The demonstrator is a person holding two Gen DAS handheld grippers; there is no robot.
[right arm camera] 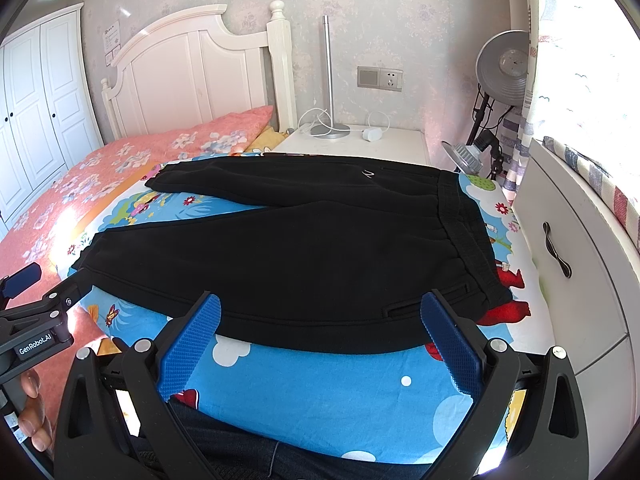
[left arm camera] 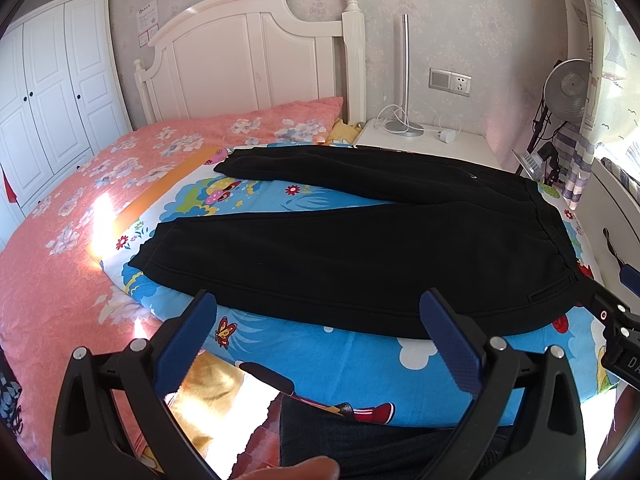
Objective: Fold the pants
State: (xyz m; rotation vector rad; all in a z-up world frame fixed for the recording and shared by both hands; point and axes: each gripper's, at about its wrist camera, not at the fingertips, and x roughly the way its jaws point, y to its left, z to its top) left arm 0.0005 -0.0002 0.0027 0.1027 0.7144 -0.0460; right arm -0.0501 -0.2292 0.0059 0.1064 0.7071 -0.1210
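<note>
Black pants [left arm camera: 360, 256] lie flat on a blue cartoon-print sheet [left arm camera: 340, 356], legs spread to the left, waistband [left arm camera: 552, 220] at the right. My left gripper [left arm camera: 320, 300] is open and empty, hovering at the near edge of the near leg. My right gripper [right arm camera: 320, 304] is open and empty at the near edge of the pants [right arm camera: 300, 248], close to the waistband [right arm camera: 468, 240] and hip pocket. The right gripper's body shows at the right edge of the left wrist view [left arm camera: 616, 320]. The left gripper's body shows at the left edge of the right wrist view [right arm camera: 36, 320].
A pink floral quilt [left arm camera: 80, 220] covers the bed's left side. A white headboard [left arm camera: 248, 60] and nightstand [right arm camera: 360, 144] with a lamp stand behind. A white drawer unit [right arm camera: 568, 260] borders the bed's right. A wardrobe [left arm camera: 48, 100] stands far left. The person's legs are below.
</note>
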